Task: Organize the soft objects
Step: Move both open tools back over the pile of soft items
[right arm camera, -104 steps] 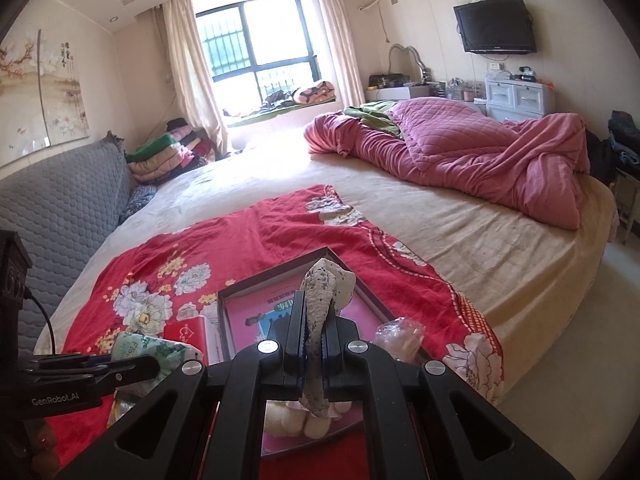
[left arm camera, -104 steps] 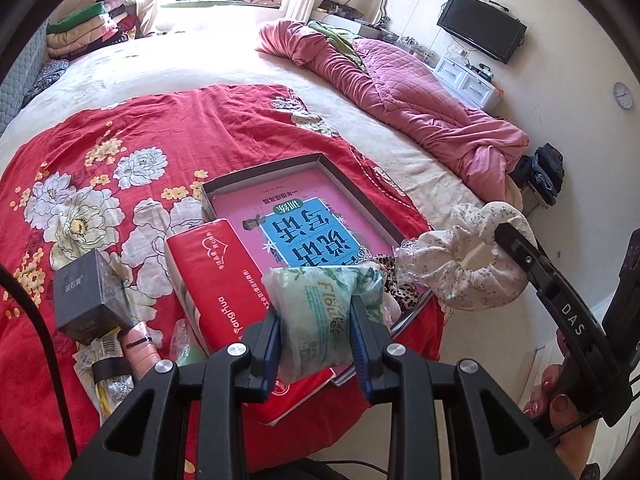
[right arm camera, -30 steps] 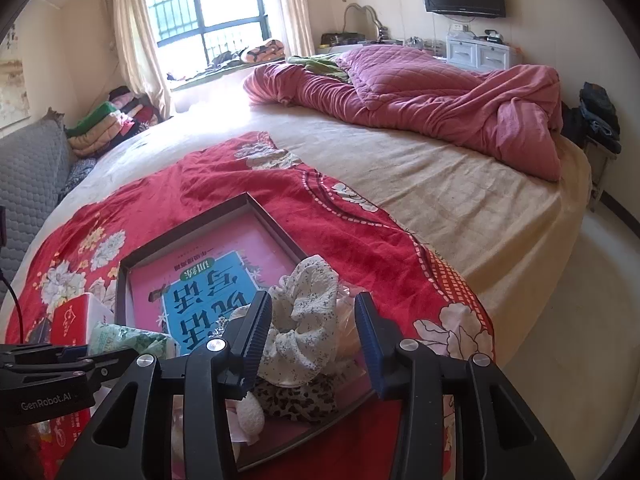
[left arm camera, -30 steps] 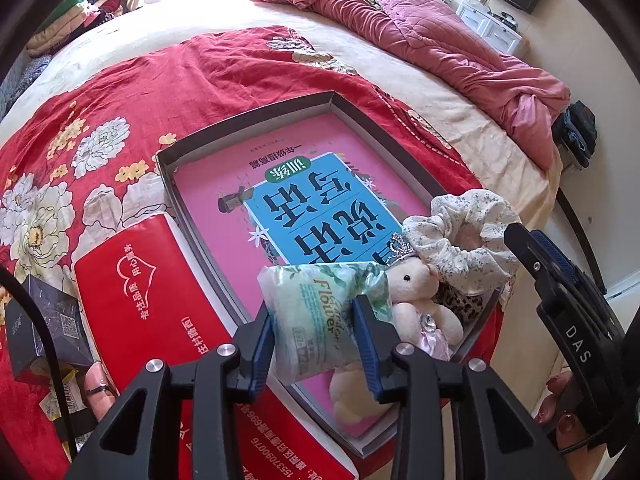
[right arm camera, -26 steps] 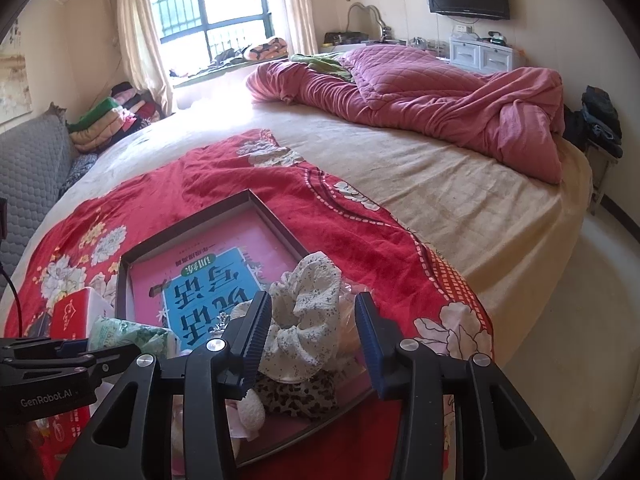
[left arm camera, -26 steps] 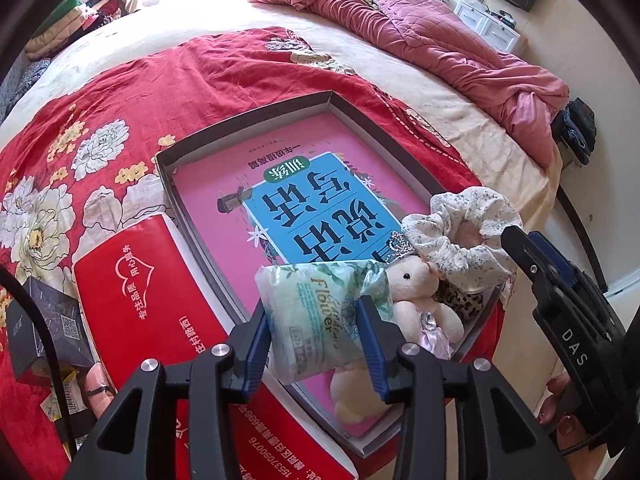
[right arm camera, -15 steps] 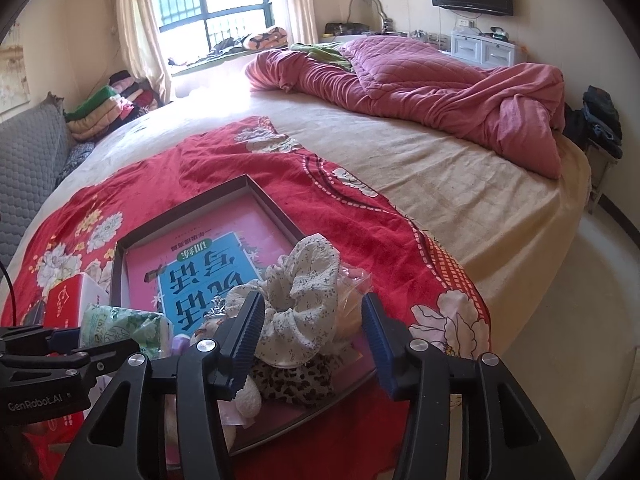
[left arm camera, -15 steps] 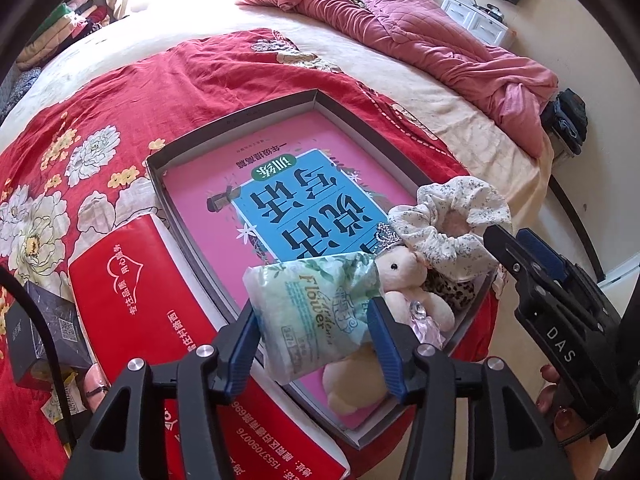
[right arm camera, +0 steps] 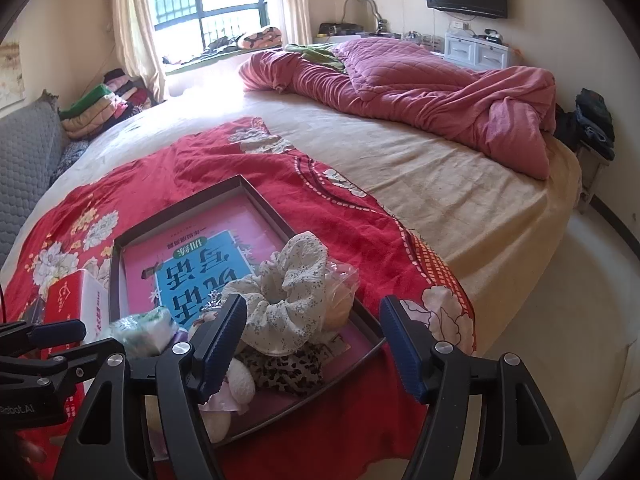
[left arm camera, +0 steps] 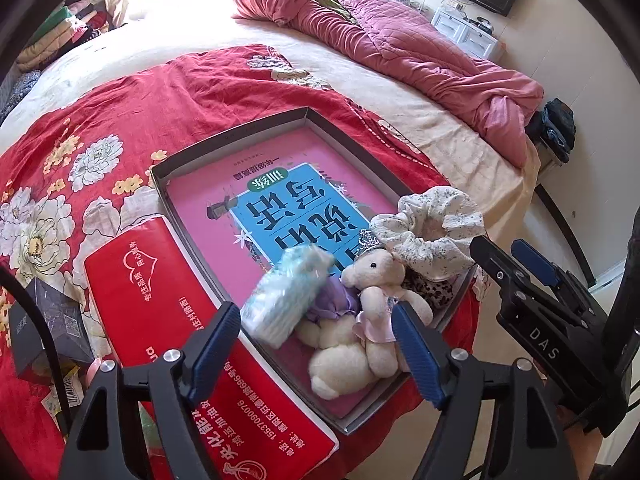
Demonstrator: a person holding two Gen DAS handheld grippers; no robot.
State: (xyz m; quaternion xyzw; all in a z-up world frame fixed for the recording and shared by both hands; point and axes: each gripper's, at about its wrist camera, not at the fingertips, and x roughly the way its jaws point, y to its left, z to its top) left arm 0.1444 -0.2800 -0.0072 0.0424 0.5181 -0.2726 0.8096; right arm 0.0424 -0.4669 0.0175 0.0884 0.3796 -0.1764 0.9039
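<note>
The left gripper (left arm camera: 316,332) hangs over the near end of the shallow grey cardboard tray (left arm camera: 224,140), its blue-padded jaws opening and clear of the blurred pale green tissue pack (left arm camera: 286,296), which sits in the tray just beyond them at 12 o'clock. At 2 o'clock from the pack lies a cream plush bear in a lilac dress (left arm camera: 372,308). The right gripper (right arm camera: 310,344) has its jaws opening too, the white floral fabric scrunchie (right arm camera: 286,300) lying loose between them on a leopard-print cloth (right arm camera: 286,372). The tray's floor is a pink and blue book cover (left arm camera: 280,204) with large Chinese characters, upside down. At 9 o'clock of the tray lies a red tissue box (left arm camera: 168,320) printed with white Chinese text and "15537090076". The right gripper's body reads "DAS".
</note>
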